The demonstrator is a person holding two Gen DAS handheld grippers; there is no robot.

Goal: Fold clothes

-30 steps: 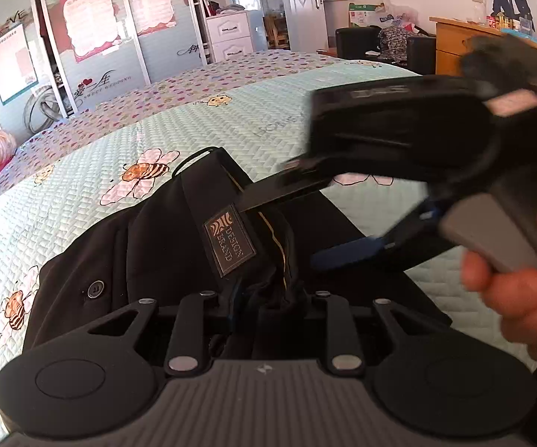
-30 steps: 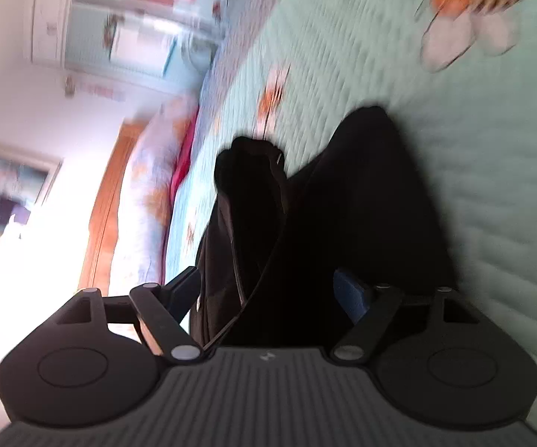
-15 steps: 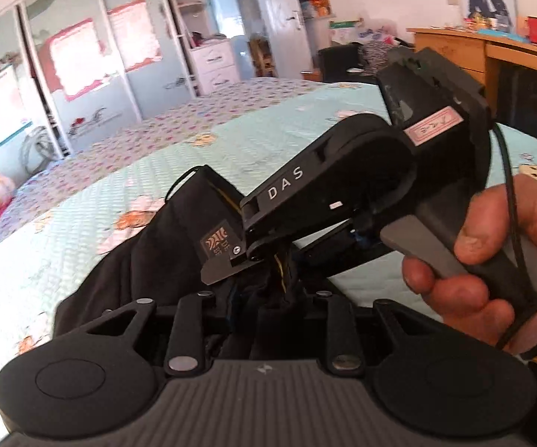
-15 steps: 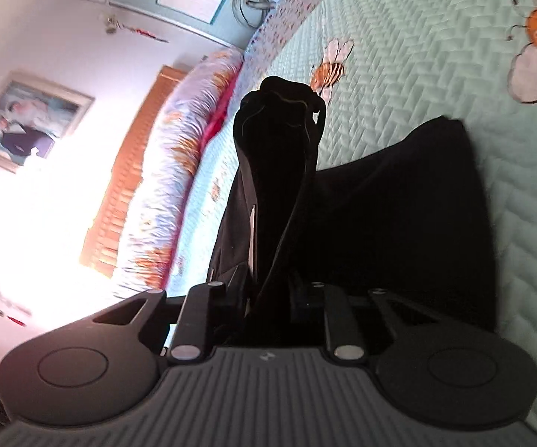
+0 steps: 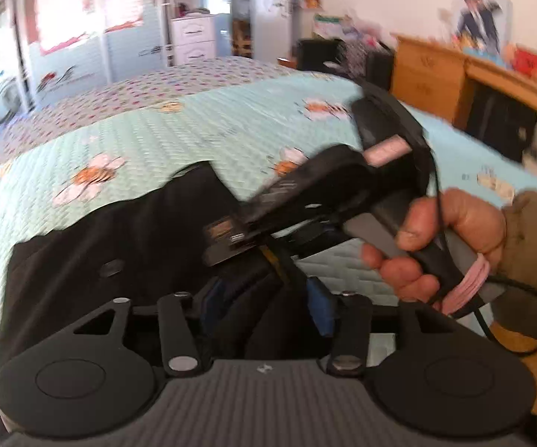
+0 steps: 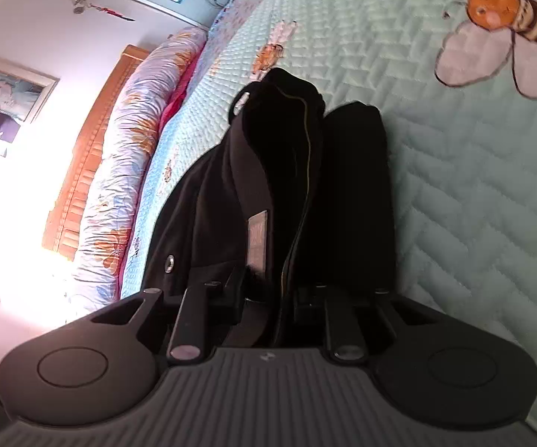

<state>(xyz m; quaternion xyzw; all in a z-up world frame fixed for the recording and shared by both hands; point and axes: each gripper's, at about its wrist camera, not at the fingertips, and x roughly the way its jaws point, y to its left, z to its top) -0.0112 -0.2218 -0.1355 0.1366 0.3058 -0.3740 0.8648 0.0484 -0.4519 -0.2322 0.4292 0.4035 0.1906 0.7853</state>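
Black garment on the bed, both tongs at its collar.

Left tongs (image 5: 264, 298) have just been opening, spread around fabric; right tongs (image 6: 268, 294) pinch the black garment (image 6: 279, 186) at its collar, near edge of the mint quilt (image 6: 454, 149).

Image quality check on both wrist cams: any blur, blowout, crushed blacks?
Left wrist: motion blur throughout, smearing the right gripper, the hand and the bedspread. Right wrist: sharp, but the wall at lower left is blown out to white, and the black garment is crushed, its folds barely readable. Both views: strong fisheye bending.
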